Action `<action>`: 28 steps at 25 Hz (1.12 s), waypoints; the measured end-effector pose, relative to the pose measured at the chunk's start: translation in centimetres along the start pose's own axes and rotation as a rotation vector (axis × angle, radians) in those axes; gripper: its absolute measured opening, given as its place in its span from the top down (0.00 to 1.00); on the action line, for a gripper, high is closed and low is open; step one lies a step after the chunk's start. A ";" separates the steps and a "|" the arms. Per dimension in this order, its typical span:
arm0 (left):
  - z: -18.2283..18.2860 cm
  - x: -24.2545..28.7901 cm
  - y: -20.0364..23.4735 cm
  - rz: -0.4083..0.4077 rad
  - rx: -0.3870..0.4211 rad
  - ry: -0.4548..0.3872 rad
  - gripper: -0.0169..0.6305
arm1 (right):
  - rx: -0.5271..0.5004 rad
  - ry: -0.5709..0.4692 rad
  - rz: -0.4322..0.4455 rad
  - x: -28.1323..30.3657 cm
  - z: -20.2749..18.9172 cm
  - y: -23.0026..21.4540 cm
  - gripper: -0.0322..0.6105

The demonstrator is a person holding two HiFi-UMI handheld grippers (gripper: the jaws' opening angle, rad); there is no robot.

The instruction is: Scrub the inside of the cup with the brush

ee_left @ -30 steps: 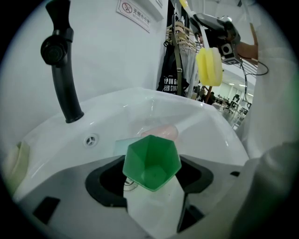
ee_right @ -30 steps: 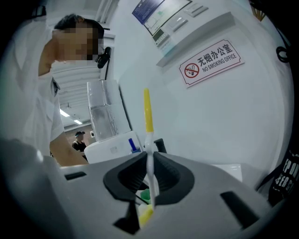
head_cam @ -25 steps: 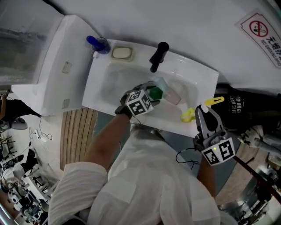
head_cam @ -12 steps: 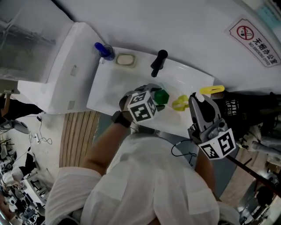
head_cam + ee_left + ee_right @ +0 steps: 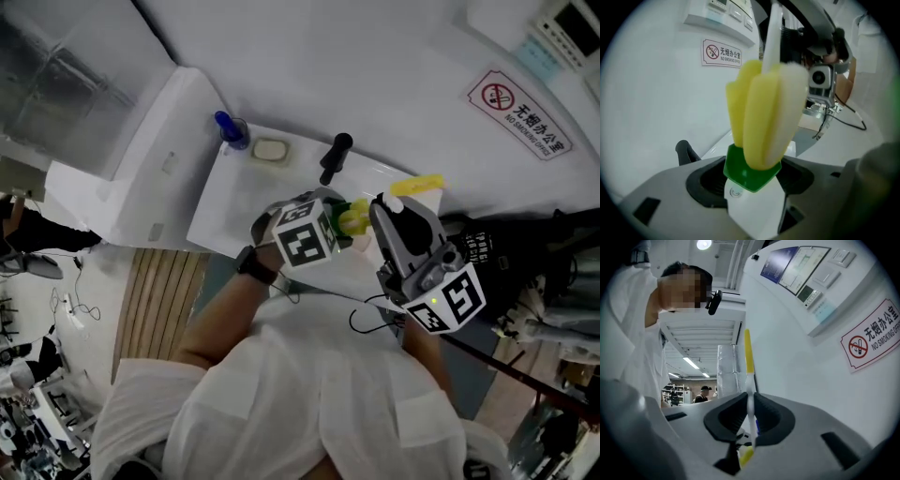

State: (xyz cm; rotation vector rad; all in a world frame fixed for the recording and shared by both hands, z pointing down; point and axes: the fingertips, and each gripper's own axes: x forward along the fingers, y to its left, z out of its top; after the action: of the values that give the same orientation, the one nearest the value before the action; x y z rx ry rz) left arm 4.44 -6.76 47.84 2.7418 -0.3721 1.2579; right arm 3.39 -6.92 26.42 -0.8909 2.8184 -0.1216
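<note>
My left gripper [image 5: 339,223] is shut on the cup, and only the cup's green hexagonal part [image 5: 343,208] shows clearly. In the left gripper view that green part [image 5: 740,174] sits between the jaws of the left gripper [image 5: 752,182]. The brush's yellow sponge head [image 5: 764,112] stands right against it; how deep it reaches I cannot tell. My right gripper [image 5: 392,225] is shut on the brush's thin white and yellow handle [image 5: 749,380], which runs up between the jaws of the right gripper [image 5: 750,417]. Its yellow end [image 5: 418,185] sticks out to the upper right. Both grippers are held close together above the sink.
A white sink [image 5: 220,206] lies below the grippers, with a black faucet [image 5: 335,157], a soap bar [image 5: 269,149] and a blue bottle [image 5: 228,128] along its back rim. A no-smoking sign [image 5: 520,112] hangs on the wall at the right. Wooden slats [image 5: 155,291] cover the floor at the left.
The right gripper has carried the brush up and left, from the sink's front right edge to the cup. The left gripper has lifted the cup slightly out of the basin.
</note>
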 end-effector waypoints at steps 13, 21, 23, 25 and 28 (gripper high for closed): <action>1.6 -2.0 -0.4 0.007 0.035 0.021 0.50 | -0.025 -0.045 -0.018 0.9 0.8 0.5 0.89; 1.9 -2.4 -0.1 -0.012 0.024 0.015 0.50 | 0.009 -0.132 0.080 0.1 2.0 2.1 0.89; 2.0 -2.4 -0.3 -0.026 0.050 0.020 0.50 | 0.006 -0.140 0.084 0.1 2.5 2.0 0.89; 2.4 -2.6 -0.4 -0.030 0.067 0.008 0.50 | -0.015 -0.101 0.079 0.4 2.0 1.8 0.89; 3.7 -3.4 -0.7 -0.038 0.071 -0.039 0.50 | -0.013 -0.043 0.058 0.8 0.3 1.5 0.89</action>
State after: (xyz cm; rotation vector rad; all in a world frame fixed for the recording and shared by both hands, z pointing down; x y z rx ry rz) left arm 5.23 -6.15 42.81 2.8214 -0.2828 1.2335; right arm 1.99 -6.12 25.77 -0.8034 2.8057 -0.0751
